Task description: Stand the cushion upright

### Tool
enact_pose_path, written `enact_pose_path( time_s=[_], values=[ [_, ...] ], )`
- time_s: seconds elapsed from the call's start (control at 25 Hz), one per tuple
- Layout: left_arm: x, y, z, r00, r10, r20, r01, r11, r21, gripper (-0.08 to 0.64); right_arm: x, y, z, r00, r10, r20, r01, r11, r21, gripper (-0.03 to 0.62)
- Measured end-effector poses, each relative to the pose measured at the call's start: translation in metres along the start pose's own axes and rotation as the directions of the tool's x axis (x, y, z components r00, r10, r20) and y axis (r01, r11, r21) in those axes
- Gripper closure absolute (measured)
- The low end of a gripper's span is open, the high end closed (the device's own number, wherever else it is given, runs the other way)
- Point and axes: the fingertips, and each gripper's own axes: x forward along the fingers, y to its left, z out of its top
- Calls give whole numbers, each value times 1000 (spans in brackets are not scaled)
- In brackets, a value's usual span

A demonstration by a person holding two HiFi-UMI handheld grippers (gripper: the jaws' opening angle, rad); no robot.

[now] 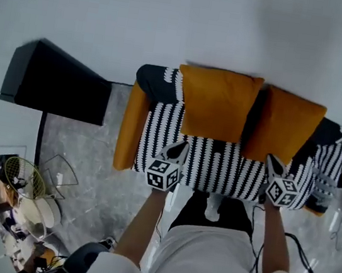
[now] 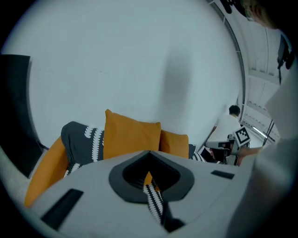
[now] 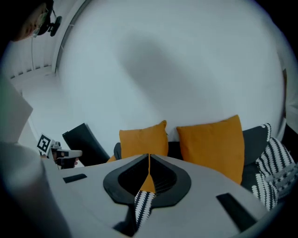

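Two orange cushions stand upright against the back of a sofa (image 1: 217, 165) with a black-and-white striped cover: one at the left (image 1: 217, 104), one at the right (image 1: 284, 127). My left gripper (image 1: 180, 147) and right gripper (image 1: 273, 159) hover over the seat's front part, just short of the cushions, each shut with nothing held. In the left gripper view the shut jaws (image 2: 149, 155) point at the left cushion (image 2: 130, 137). The right gripper view has the closed jaws (image 3: 149, 159) below both cushions (image 3: 143, 142) (image 3: 214, 144). Only sofa fabric shows through the slits.
An orange armrest (image 1: 131, 127) ends the sofa at the left; a striped cushion (image 3: 274, 172) lies at its right end. A black box (image 1: 58, 81) stands left of the sofa by the white wall. A wire basket (image 1: 25, 177) and clutter sit on the grey floor.
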Motion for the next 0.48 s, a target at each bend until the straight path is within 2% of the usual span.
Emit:
enact_pose_path(
  time_s=[0.16, 0.28, 0.48],
  values=[
    [-33, -19, -18, 1000, 3, -4, -3, 998, -70, 558, -48, 2, -12, 1000, 17, -21, -17, 1000, 10, 553],
    [-50, -41, -28, 1000, -15, 7, 16, 995, -96, 559, -73, 4, -22, 998, 48, -48, -49, 999, -21, 552],
    [-80, -86, -40, 999, -27, 22, 28, 998, -63, 560, -122, 14, -20, 996, 90, -10, -91, 995, -45, 552]
  ],
)
